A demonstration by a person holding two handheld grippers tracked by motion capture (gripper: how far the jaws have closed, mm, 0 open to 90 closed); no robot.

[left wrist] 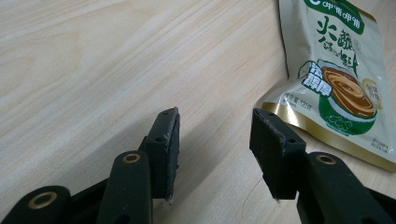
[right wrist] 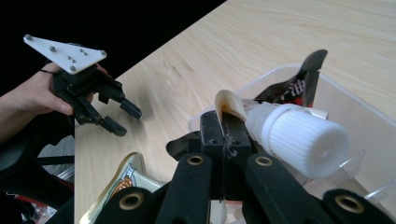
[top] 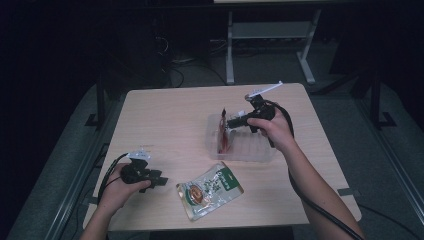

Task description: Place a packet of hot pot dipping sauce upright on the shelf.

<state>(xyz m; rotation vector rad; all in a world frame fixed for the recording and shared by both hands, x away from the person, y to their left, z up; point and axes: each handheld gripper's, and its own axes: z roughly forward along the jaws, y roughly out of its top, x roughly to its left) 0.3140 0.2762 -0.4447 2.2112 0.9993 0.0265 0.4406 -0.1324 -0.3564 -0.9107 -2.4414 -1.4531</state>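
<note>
On the table [top: 165, 120], right gripper [right wrist: 224, 126] jaws pinch the spouted pouch [right wrist: 261, 123].

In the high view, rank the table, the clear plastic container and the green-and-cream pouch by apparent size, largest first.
1. table, by far the largest.
2. clear plastic container.
3. green-and-cream pouch, close to the container in apparent size; it lies nearer the camera, so this order is unsure.

Wooden table [top: 165, 120]: clear tray [top: 250, 150], green pouch [top: 210, 190]
</note>
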